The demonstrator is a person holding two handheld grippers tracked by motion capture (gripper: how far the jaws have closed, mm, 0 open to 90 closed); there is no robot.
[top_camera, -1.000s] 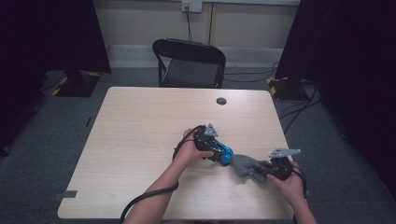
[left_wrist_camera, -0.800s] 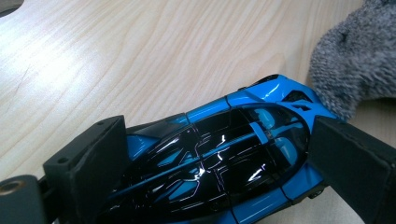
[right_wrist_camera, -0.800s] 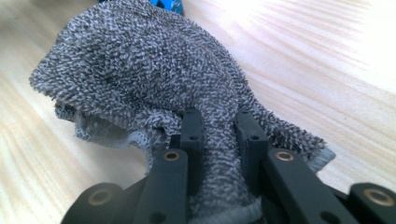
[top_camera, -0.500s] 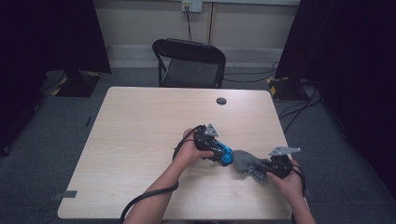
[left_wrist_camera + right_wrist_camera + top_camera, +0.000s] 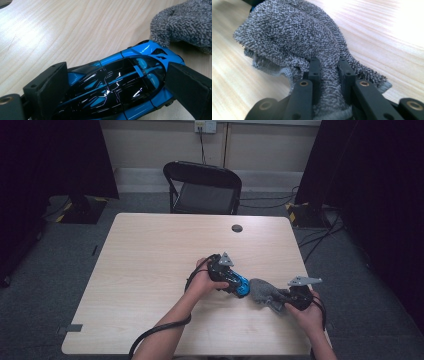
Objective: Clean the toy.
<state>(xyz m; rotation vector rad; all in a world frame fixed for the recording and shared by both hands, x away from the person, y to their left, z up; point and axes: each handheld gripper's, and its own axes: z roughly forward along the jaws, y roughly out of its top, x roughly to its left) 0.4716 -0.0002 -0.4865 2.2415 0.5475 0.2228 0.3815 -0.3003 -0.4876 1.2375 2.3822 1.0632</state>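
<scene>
- on our pale wooden table (image 5: 150, 270), the left gripper (image 5: 117, 92) clamps the glossy blue-and-black toy car (image 5: 120, 85) near the front edge, steadying it.
- our right gripper (image 5: 329, 75) pinches the grey terry cloth (image 5: 294, 37) tight, its free end touching the car's tip, ready for wiping.

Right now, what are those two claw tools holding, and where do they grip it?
The left gripper clamps a blue toy car across its sides. The right gripper pinches a bunched fold of a grey cloth.

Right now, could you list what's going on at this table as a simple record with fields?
left gripper: jaws closed around the sides of a blue toy car
right gripper: jaws pinching a grey cloth
cloth and car: cloth's edge meets the car's end
table: light wood, small dark disc near far edge
behind table: black folding chair
</scene>
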